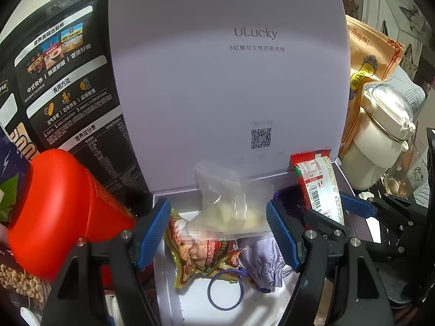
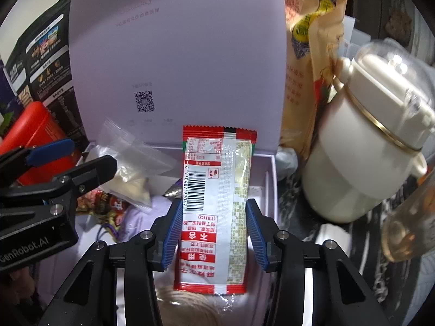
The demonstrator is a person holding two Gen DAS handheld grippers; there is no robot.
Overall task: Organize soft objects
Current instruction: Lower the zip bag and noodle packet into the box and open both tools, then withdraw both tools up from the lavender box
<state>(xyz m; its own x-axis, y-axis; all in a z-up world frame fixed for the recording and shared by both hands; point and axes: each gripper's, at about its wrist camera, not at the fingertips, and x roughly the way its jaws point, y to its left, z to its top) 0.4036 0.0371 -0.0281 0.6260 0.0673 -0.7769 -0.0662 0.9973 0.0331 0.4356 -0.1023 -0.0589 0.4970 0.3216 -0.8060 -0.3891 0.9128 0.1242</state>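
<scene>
Right gripper, pointing steeply down into an open lavender box: blue ribbed pads flanking a red-and-white snack packet that stands upright between them; a narrow gap visible at the right-hand pad, the left pad at the packet's edge, so whether the packet is truly clamped cannot be told with certainty. Packet's barcode side facing the camera, its top edge level with the foot of the raised lid.

Left gripper, likewise angled down over the same box: jaws spread wide, pads clear of everything, nothing gripped. Between and beyond the pads, a clear zip bag of pale pieces, leaning against the lid and resting atop a red-and-green snack bag. Just right of that bag, a bunched lavender cloth pouch with a dark blue cord loop lying on the white box floor. In the right wrist view, a coil of light twine at the near end of the box, below the packet.

Outside the box: red bottle and black printed pouch to the left; cream lidded flask and orange-tan bag to the right.
</scene>
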